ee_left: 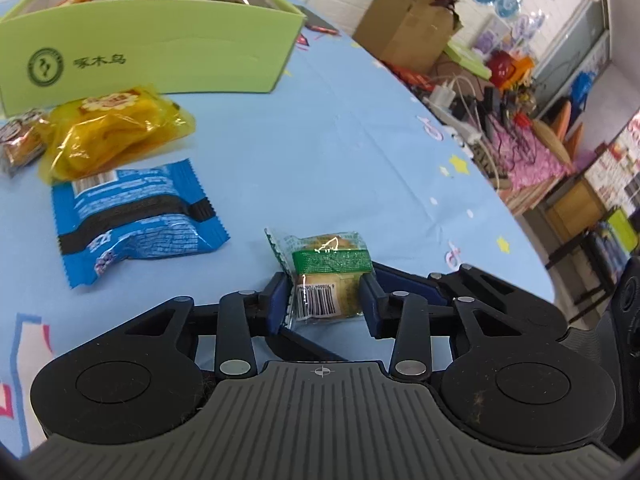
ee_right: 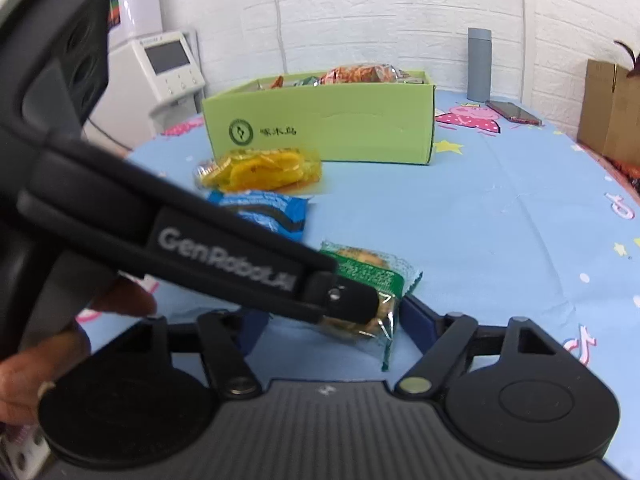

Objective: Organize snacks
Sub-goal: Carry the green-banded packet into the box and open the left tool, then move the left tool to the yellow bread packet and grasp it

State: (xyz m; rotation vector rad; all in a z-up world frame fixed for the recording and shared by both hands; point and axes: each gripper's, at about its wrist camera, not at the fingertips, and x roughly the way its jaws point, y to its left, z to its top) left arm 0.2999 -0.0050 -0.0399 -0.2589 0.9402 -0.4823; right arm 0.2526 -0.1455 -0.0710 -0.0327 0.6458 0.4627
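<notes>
On a blue-clothed counter (ee_left: 360, 152), the left gripper (ee_left: 326, 300) clamps its blue pads on both sides of a small green-banded cake packet (ee_left: 328, 276); the packet's long axis runs away from the gripper, barcode end nearest the camera. To the packet's left lie a blue wrapper (ee_left: 136, 220) and a yellow snack bag (ee_left: 116, 132), just in front of the green box (ee_left: 160, 56), already part-filled, which stands well apart up and to the left. The next move looks like a carry toward that box. The right wrist view shows what the left cannot: the left gripper's arm crossing in front, and the same packet sitting between the right gripper (ee_right: 332, 328)'s spread fingers, which stand clear of it. The left is plainly nearer, already holding.
</notes>
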